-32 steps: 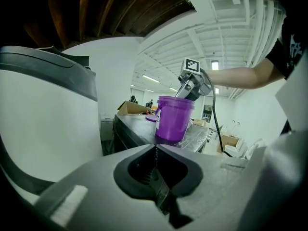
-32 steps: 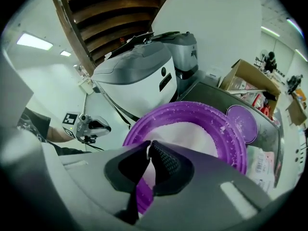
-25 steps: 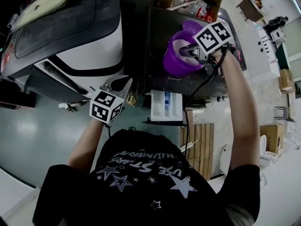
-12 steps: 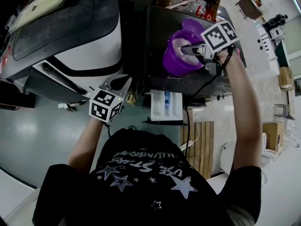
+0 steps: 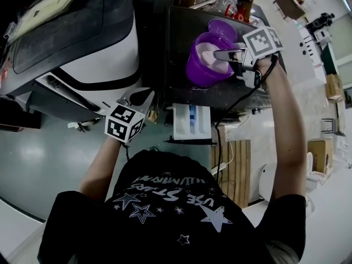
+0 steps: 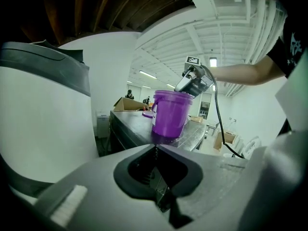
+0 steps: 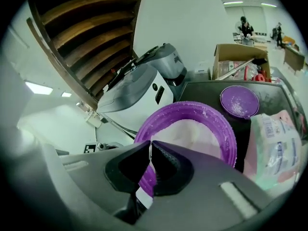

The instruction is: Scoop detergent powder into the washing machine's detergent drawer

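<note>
Showing in head view alone: detergent drawer; left gripper, right gripper both closed

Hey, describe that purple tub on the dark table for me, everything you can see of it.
The tub is round, bright purple plastic, standing upright and open on the dark table. White powder fills much of it and crusts the inner rim. A pale label shows on its outer wall. Its purple lid lies flat on the table beyond it, dusted with powder. The right gripper hangs over the near rim, jaws together; whether it touches is unclear.
</note>
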A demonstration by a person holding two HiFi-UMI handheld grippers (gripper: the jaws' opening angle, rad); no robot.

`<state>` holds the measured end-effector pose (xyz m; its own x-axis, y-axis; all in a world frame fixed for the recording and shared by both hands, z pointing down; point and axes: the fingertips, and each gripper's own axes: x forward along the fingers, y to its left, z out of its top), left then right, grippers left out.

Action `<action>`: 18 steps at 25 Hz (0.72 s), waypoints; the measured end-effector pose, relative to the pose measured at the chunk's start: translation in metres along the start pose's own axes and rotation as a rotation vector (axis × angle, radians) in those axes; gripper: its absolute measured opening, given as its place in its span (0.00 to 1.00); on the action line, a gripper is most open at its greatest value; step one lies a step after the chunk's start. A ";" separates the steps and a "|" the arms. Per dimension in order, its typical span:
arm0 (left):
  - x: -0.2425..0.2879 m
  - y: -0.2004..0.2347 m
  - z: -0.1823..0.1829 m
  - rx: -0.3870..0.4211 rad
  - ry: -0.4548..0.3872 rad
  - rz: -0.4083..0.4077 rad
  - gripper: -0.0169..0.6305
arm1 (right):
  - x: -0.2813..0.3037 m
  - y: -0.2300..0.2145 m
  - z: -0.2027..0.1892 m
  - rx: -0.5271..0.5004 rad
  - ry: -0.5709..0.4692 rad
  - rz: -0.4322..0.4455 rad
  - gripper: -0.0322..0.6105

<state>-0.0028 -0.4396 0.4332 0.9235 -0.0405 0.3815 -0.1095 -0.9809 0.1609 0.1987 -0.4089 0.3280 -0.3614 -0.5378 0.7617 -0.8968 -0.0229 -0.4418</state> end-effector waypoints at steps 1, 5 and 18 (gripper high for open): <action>0.000 -0.002 0.000 0.000 0.002 0.000 0.03 | -0.002 0.000 0.001 0.022 -0.027 0.024 0.11; -0.001 -0.008 0.000 -0.002 0.010 0.010 0.03 | -0.007 0.003 0.004 0.079 -0.119 0.129 0.11; -0.007 -0.034 0.001 -0.047 0.006 0.110 0.03 | -0.044 0.013 -0.006 0.188 -0.330 0.351 0.11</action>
<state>-0.0057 -0.4063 0.4242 0.9029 -0.1459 0.4044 -0.2270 -0.9606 0.1604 0.2019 -0.3804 0.2914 -0.5056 -0.7769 0.3752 -0.6637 0.0724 -0.7445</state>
